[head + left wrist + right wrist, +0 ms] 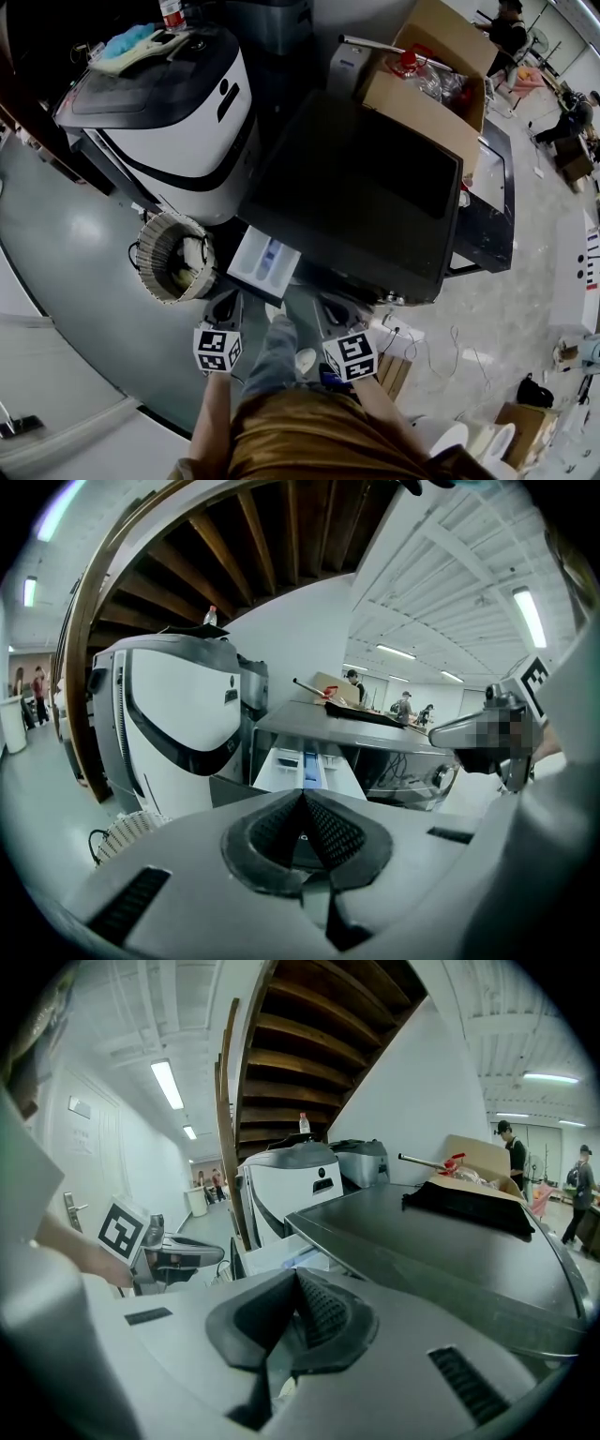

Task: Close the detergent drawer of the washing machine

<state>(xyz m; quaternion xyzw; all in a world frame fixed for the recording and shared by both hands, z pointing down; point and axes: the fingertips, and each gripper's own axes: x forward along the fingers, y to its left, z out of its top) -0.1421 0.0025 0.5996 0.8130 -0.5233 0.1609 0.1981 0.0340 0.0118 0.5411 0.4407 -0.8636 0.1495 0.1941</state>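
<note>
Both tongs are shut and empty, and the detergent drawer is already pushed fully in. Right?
No. The detergent drawer stands pulled out of the washing machine, as the head view shows. The left tongs and right tongs are shut and empty.

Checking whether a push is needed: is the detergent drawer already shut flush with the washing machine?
No, the detergent drawer juts out from the front of the washing machine, with its white inside open to view.

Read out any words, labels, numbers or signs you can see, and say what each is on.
No text reads clearly.
Marker cubes: square patterns only, no letters.
Bottle label: too small.
White machine: a dark symbol, no words.
Detergent drawer: any markings too blurred.
</note>
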